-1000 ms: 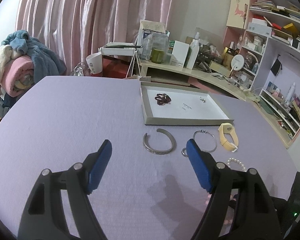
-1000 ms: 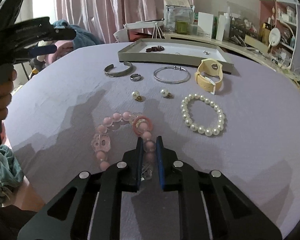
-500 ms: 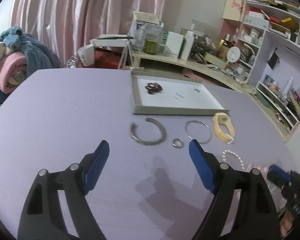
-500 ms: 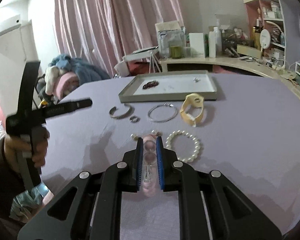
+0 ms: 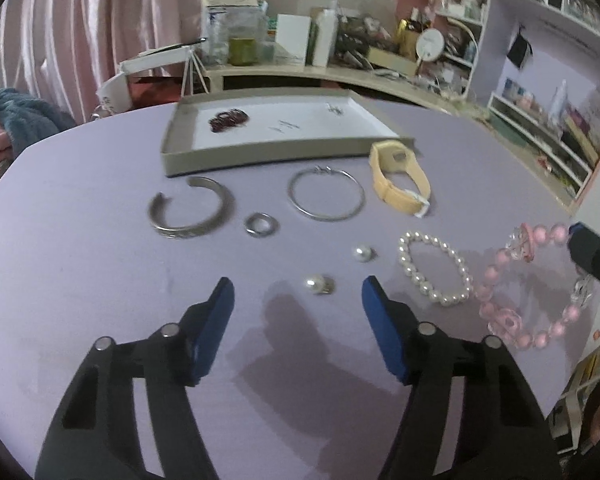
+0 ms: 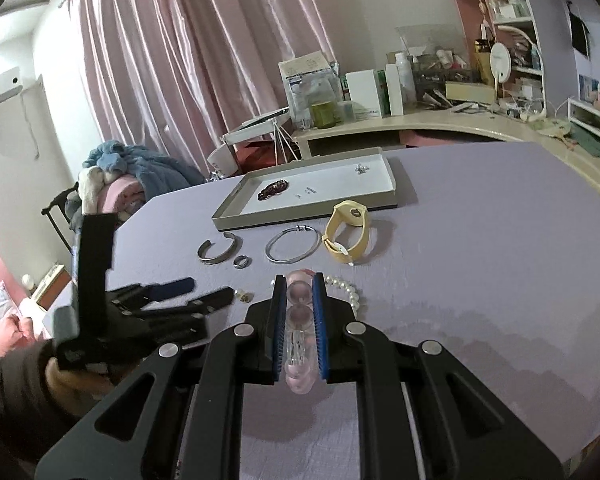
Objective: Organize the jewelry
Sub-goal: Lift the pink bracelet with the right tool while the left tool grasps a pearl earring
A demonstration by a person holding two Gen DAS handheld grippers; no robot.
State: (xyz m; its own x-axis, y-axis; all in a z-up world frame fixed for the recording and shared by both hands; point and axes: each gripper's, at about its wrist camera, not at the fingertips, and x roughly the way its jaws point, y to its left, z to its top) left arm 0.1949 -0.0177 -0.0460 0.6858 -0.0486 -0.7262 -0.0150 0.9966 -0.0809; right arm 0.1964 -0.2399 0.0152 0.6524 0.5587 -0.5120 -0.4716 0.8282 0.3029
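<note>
My right gripper (image 6: 299,284) is shut on a pink bead bracelet (image 6: 299,320) and holds it above the purple table; the bracelet hangs at the right of the left wrist view (image 5: 528,284). My left gripper (image 5: 296,290) is open and empty, low over the table near two pearl earrings (image 5: 319,284). A grey tray (image 5: 260,151) at the back holds a dark red bracelet (image 5: 228,119). In front of it lie a silver cuff (image 5: 190,208), a ring (image 5: 261,224), a thin bangle (image 5: 326,195), a yellow watch band (image 5: 398,182) and a pearl bracelet (image 5: 434,268).
A cluttered desk (image 6: 440,120) and shelves (image 5: 540,80) stand behind the table. A pile of blankets (image 6: 124,172) sits at the far left, in front of pink curtains. My left gripper also shows in the right wrist view (image 6: 204,290), left of my right one.
My right gripper has lifted the pink bracelet off the table and risen. My left gripper has moved forward and right, closer to the jewelry.
</note>
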